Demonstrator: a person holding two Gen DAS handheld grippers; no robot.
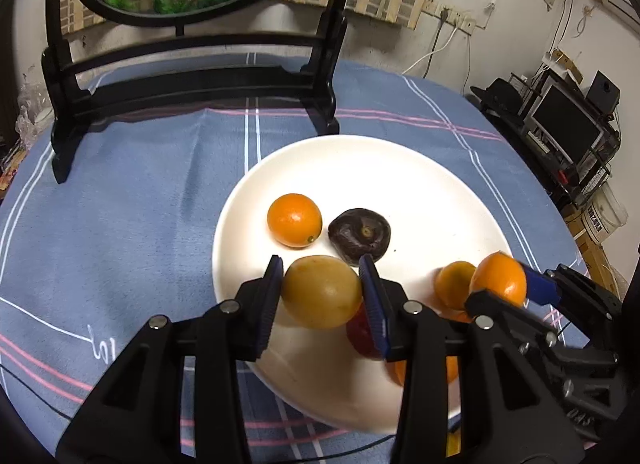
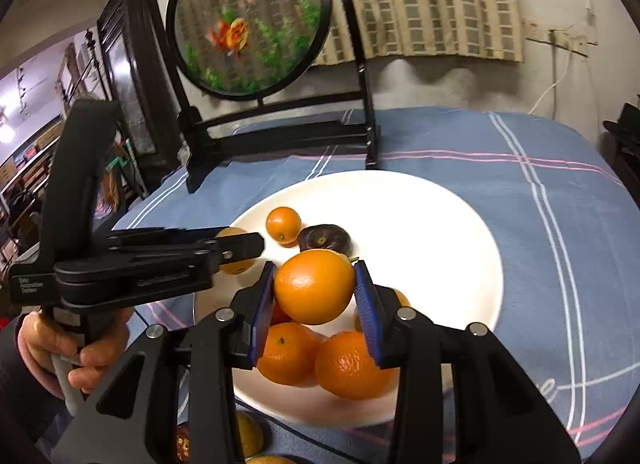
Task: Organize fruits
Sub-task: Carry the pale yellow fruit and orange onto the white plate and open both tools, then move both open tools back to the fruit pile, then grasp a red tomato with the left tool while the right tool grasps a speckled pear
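A white plate (image 1: 420,184) lies on the blue cloth and also shows in the right wrist view (image 2: 440,232). My left gripper (image 1: 322,292) is shut on a yellow-brown fruit (image 1: 322,292) above the plate's near left rim. My right gripper (image 2: 314,286) is shut on an orange (image 2: 314,286) above the plate; this orange shows in the left wrist view (image 1: 500,280) too. On the plate lie a small orange (image 1: 295,219), a dark wrinkled fruit (image 1: 360,236), and more oranges (image 2: 354,364) and a red fruit (image 1: 360,338) near the front.
A black stand (image 1: 192,80) with a round goldfish panel (image 2: 250,20) stands at the table's far side. Several loose fruits (image 2: 248,436) lie on the cloth in front of the plate. Shelves with electronics (image 1: 568,124) stand off the table's right.
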